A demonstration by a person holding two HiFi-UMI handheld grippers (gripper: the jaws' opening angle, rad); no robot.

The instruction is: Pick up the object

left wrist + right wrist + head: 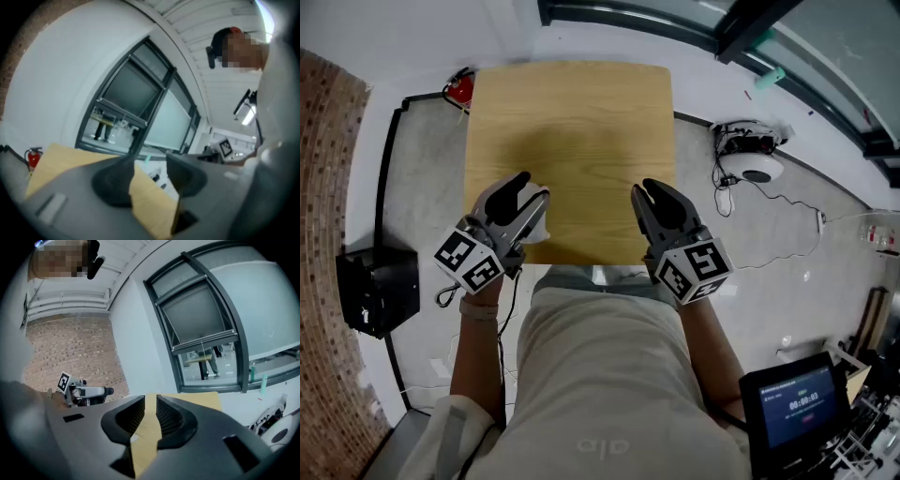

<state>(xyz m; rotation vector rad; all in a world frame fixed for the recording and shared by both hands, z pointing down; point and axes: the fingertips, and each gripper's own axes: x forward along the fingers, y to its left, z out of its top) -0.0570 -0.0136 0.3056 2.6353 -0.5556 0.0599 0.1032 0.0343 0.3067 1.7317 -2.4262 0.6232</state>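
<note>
The wooden table [572, 122] fills the middle of the head view, and I see no loose object on its top. My left gripper [534, 186] hovers over the table's near left edge. In the left gripper view its jaws [149, 159] stand apart, with only table wood [56, 159] and floor between them. A pale patch shows beside its fingers in the head view; I cannot tell what it is. My right gripper [645, 189] hangs over the near right edge. Its jaws [150, 398] are shut to a thin slit, with nothing in them.
A red fire extinguisher [461, 89] stands on the floor at the table's far left corner. A black box [380, 291] sits on the floor to the left. A white device with cables [755, 155] lies to the right. A lit screen [802, 403] is at bottom right.
</note>
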